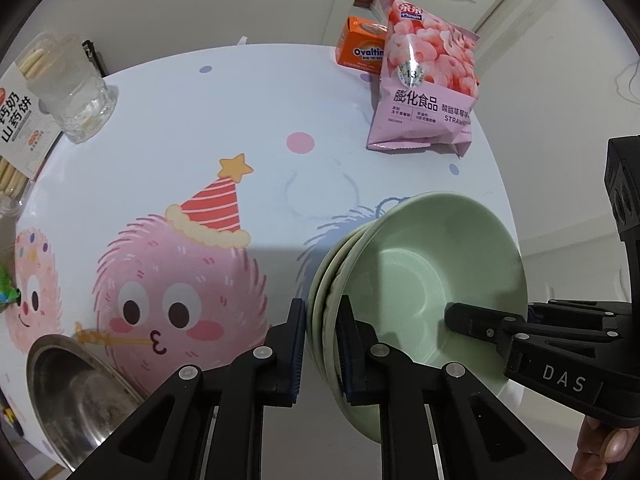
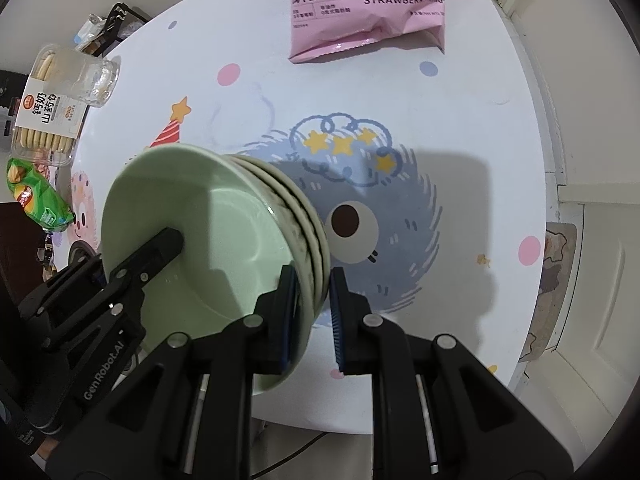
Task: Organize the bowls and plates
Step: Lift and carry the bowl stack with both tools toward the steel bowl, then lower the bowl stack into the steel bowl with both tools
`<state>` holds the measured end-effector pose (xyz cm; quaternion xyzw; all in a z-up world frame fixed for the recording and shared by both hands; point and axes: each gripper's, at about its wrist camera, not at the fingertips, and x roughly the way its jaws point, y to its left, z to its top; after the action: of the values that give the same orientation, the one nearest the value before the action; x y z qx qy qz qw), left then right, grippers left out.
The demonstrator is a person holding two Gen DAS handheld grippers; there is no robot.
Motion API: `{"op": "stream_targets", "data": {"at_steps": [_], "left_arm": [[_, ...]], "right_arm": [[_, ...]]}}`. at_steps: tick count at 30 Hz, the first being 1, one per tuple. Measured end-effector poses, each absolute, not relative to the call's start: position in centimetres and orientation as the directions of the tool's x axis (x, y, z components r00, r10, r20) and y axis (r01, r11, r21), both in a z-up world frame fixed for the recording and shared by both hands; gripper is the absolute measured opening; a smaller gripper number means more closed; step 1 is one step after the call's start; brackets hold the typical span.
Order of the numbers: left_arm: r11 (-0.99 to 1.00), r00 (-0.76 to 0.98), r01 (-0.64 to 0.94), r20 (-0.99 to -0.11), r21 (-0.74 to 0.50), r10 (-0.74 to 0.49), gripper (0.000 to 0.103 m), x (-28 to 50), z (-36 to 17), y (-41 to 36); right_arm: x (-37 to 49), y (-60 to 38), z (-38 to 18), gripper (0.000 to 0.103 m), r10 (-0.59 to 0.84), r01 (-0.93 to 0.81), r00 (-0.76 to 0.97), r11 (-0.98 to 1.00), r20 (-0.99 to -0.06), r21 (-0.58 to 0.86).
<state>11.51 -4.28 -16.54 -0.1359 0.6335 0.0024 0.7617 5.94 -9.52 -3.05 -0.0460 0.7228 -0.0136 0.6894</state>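
Both grippers (image 1: 320,344) (image 2: 312,308) clamp green bowl stack (image 1: 420,264) | cartoon round table (image 1: 180,120) | white door (image 2: 600,260)

place: home, dining spot
table (image 1: 240,92): round, white, cartoon monster print, centre of frame
snacks: pink strawberry bag (image 1: 426,76) upper right, orange Ovaltine box (image 1: 358,46) behind it, biscuit pack (image 2: 48,116) left edge
walls: white panelled door (image 2: 600,260) right side
dishes: green bowls (image 1: 432,276) lower right

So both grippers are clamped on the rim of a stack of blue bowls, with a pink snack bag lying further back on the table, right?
Not quite: the bowls are pale green, not blue, as the left wrist view shows. The rest holds: the left gripper and right gripper clamp the rim on opposite sides, and the pink snack bag lies further back on the table.
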Motion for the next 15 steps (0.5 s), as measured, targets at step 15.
{"op": "stream_targets", "data": {"at_steps": [15], "left_arm": [[0.962, 0.241, -0.2, -0.961, -0.188, -0.138, 0.014, 11.5, -13.0, -2.6]], "right_arm": [[6.3, -6.6, -0.6, 0.019, -0.085, -0.096, -0.004, 0.992, -0.996, -0.084]]}}
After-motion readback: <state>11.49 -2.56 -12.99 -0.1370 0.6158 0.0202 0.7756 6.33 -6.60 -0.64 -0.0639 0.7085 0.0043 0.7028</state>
